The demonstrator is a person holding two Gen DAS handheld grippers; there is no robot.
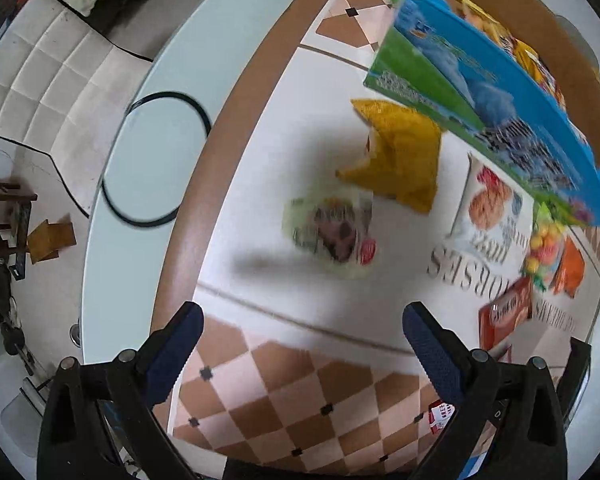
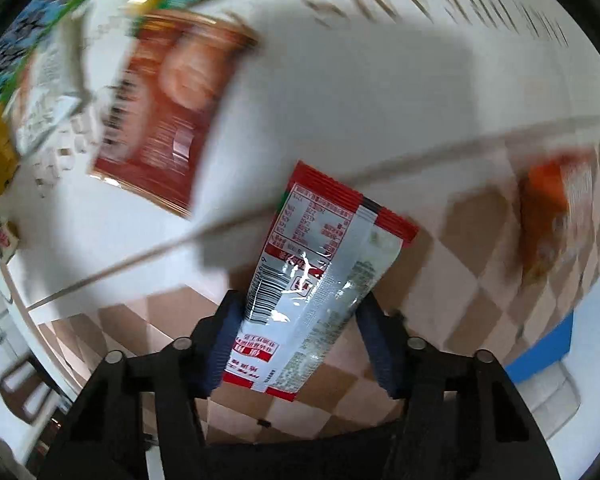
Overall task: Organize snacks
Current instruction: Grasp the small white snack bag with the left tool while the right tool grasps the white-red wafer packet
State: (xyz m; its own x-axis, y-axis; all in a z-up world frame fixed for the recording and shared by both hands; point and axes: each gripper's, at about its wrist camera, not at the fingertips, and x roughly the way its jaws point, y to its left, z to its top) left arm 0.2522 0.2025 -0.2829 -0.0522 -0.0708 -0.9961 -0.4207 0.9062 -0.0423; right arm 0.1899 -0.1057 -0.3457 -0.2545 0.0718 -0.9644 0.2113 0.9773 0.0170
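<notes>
Right gripper is carrying a red-white snack packet clamped in its fingers above the desk. Left gripper is hanging open, empty. Next: probably dropping it into the blue box.

The left gripper hangs above the surface with its two blue-padded fingers spread wide apart and nothing between them. It points forward and down, its black frame filling the near edge of its own view. The right gripper has its fingers drawn in from either side, the pads pressing on what it grips. It too tilts downward, lifted clear of the surface.
</notes>
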